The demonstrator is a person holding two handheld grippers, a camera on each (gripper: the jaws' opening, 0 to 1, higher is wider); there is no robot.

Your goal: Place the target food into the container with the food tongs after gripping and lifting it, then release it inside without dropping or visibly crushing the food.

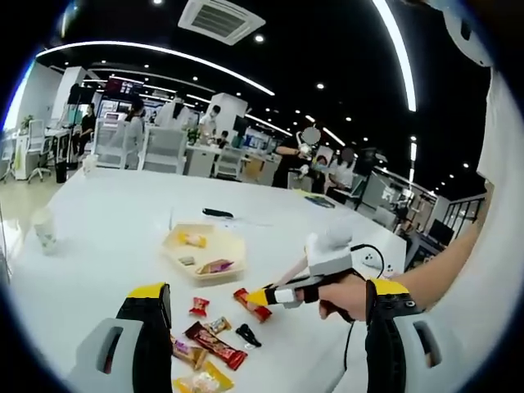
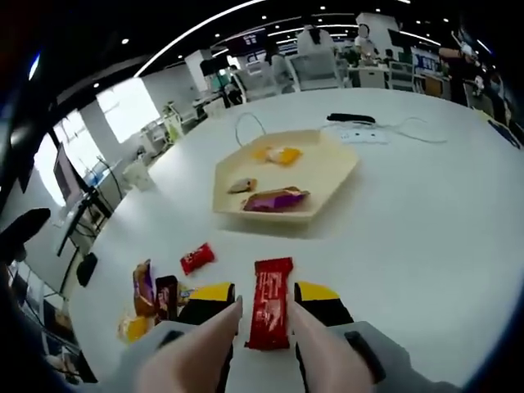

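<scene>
Tongs [image 2: 264, 327] on the right gripper [image 2: 264, 348] sit closest to the camera in the right gripper view, two pale arms rising from the bottom. Between them lies the red snack bar [image 2: 273, 313]. The arms look close against its two long sides, so I judge they are pinching it, but I cannot tell how hard. The bar's long side runs the same way as the tongs, pointing toward the tray [image 2: 336, 176].

Everything sits on the big white table [image 2: 426, 246]. The tray is the landmark: it is beige, has many sides, and lies straight ahead of the bar, well apart from it. Inside it are a purple wrapper [image 2: 274, 199], a yellow snack [image 2: 278, 153] and a small brown piece [image 2: 242, 186]. On the near left of the tray lie a small red candy [image 2: 197, 257] and a heap of other wrappers [image 2: 151, 299].

The right gripper is much nearer the bar. In the left gripper view it [image 1: 260, 297] comes in from the right, held by a hand [image 1: 348, 296].

The left gripper [image 1: 270, 344] is open and holds nothing.

The bar's near end is hidden behind the tongs. I cannot tell whether the bar is lifted or resting on the table.
</scene>
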